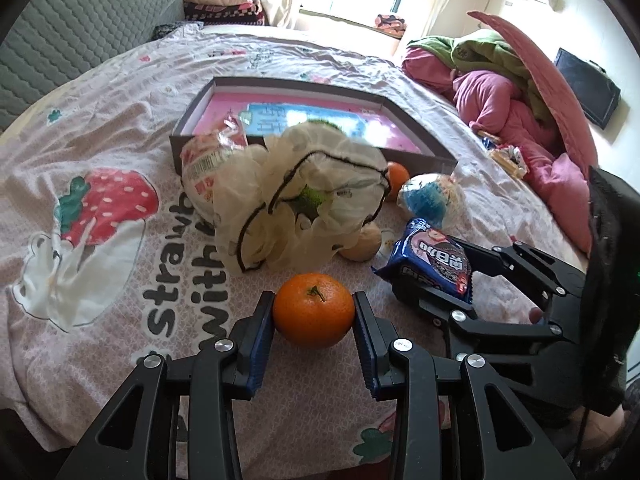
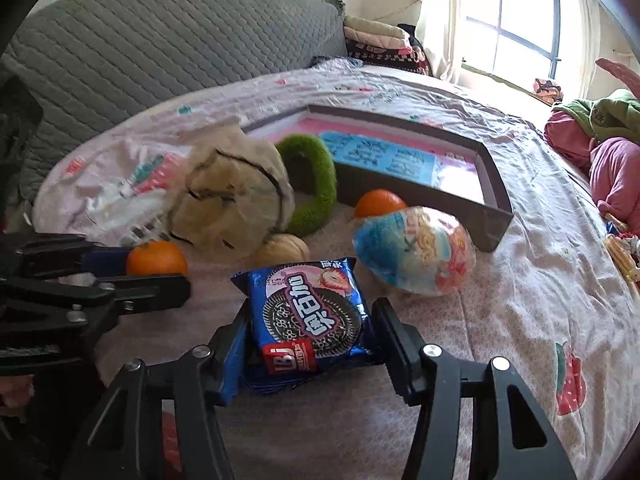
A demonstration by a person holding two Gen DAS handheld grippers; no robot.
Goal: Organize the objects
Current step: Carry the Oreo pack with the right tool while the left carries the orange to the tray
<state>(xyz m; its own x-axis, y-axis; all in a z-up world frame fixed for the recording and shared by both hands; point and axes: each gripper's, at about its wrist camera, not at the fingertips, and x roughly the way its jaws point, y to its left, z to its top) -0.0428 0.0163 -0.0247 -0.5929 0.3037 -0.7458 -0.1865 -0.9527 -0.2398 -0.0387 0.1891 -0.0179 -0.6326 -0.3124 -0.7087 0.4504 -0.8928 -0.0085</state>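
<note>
My left gripper (image 1: 314,312) is shut on an orange (image 1: 313,310) resting on the bedsheet; both also show at the left of the right wrist view, gripper (image 2: 132,270) and orange (image 2: 157,258). My right gripper (image 2: 310,328) is shut on a blue cookie packet (image 2: 310,320), which also shows in the left wrist view (image 1: 430,258). A grey-walled shallow box (image 1: 320,82) with a pink bottom lies beyond. In front of it lie a second orange (image 2: 378,203), a blue-and-pink snack bag (image 2: 416,250), a cream mesh bag (image 1: 304,192), a green ring (image 2: 314,184) and a walnut (image 2: 282,250).
A red-printed snack bag (image 1: 208,172) leans at the box's near left corner. A grey quilted headboard (image 2: 160,40) stands behind the bed. Pink and green bedding (image 1: 500,92) is piled at the right. Folded blankets (image 1: 224,4) lie by the window.
</note>
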